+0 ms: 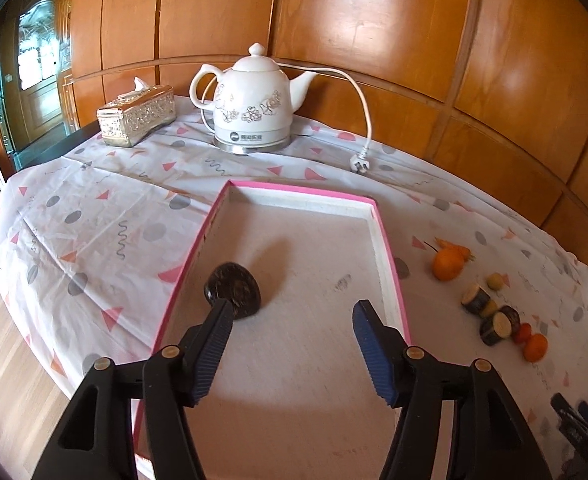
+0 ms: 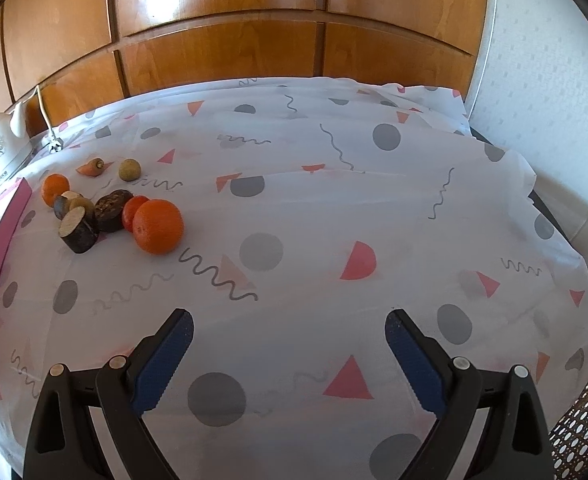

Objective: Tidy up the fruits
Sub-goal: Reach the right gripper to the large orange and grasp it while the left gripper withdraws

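Observation:
A pink-rimmed white tray (image 1: pixel 386 248) lies on the patterned cloth. One dark round fruit piece (image 1: pixel 232 289) lies inside it near the left wall. My left gripper (image 1: pixel 291 310) is open over the tray, its left fingertip just in front of that piece. A cluster of fruit lies right of the tray: a large orange (image 2: pixel 158 226), a smaller orange (image 2: pixel 55 189), a red fruit (image 2: pixel 133 211), dark cut pieces (image 2: pixel 78 229), a tan ball (image 2: pixel 129 169) and a small carrot (image 2: pixel 93 167). My right gripper (image 2: pixel 289 322) is open and empty over bare cloth, well right of the cluster.
A white kettle (image 1: pixel 251 100) with its cord and plug (image 1: pixel 360 165) stands at the back by the wooden wall. A silver tissue box (image 1: pixel 135 114) sits to its left. The table drops off at the left and front. A woven chair (image 2: pixel 582 420) is at the right.

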Demonstrator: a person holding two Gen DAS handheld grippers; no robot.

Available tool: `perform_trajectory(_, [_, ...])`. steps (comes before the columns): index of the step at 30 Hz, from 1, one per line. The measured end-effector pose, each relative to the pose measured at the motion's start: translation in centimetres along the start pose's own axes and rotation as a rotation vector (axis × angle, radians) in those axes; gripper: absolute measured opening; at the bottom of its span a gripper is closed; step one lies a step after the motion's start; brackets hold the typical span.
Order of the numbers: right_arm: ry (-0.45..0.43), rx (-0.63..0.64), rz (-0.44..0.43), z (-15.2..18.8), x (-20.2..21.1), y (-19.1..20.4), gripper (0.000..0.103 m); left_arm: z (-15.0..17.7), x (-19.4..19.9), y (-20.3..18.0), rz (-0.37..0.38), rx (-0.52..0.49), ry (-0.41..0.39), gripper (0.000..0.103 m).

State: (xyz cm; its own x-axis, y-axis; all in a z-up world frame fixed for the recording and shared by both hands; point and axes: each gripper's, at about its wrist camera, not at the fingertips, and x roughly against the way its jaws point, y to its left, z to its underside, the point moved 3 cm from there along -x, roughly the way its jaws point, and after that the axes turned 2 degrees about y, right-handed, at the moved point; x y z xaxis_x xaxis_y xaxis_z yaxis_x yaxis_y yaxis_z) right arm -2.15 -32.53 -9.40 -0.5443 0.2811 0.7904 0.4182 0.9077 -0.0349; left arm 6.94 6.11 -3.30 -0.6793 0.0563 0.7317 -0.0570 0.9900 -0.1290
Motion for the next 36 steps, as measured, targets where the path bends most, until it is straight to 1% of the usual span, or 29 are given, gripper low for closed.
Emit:
perform_trajectory(2, [-0.001, 0.006, -0.009, 0.0, 0.1, 0.2, 0.097, 0.4, 0.3, -0.2, 0.000, -0.010, 0.001, 0.065])
perform_trajectory(4, [-0.001, 0.010, -0.014, 0.1, 0.1, 0.4, 0.093, 0.9, 0.5, -0.1, -0.001, -0.015, 0.001, 0.065])
perform_trajectory(9, [0.006, 0.008, -0.034, 0.1, 0.0, 0.5, 0.092, 2.0, 1.1, 0.4, 0.003, -0.002, 0.008, 0.065])
perform_trajectory(11, [0.005, 0.012, -0.054, 0.0, 0.0, 0.8, 0.087, 2.4, 1.4, 0.5, 0.002, 0.005, 0.008, 0.065])
perform_trajectory(13, [0.003, 0.025, -0.065, -0.2, -0.1, 1.3, 0.087, 2.6, 1.5, 0.7, -0.003, 0.013, 0.010, 0.065])
perform_trajectory(16, [0.004, 0.040, -0.083, -0.4, -0.3, 1.9, 0.079, 2.8, 1.5, 0.7, -0.007, 0.017, 0.015, 0.065])
perform_trajectory(20, [0.004, 0.064, -0.109, -0.8, -0.5, 2.9, 0.077, 2.9, 1.5, 0.4, 0.001, 0.007, 0.021, 0.065])
perform_trajectory(22, [0.001, 0.073, -0.117, -1.0, -0.5, 3.2, 0.074, 3.0, 1.6, 0.0, 0.009, -0.008, 0.018, 0.066])
perform_trajectory(25, [-0.001, 0.080, -0.132, -1.5, -0.6, 3.7, 0.074, 3.2, 1.7, -0.7, 0.016, -0.024, 0.019, 0.067])
perform_trajectory(29, [-0.008, 0.099, -0.146, -2.3, -0.7, 4.6, 0.074, 3.4, 1.7, -0.7, 0.014, -0.020, 0.023, 0.067])
perform_trajectory(32, [-0.011, 0.118, -0.152, -2.9, -1.0, 5.4, 0.074, 3.5, 1.8, -0.2, 0.000, 0.004, 0.028, 0.071])
perform_trajectory(36, [-0.005, 0.137, -0.156, -3.7, -1.7, 6.4, 0.074, 3.6, 1.8, 0.6, -0.027, 0.037, 0.029, 0.072])
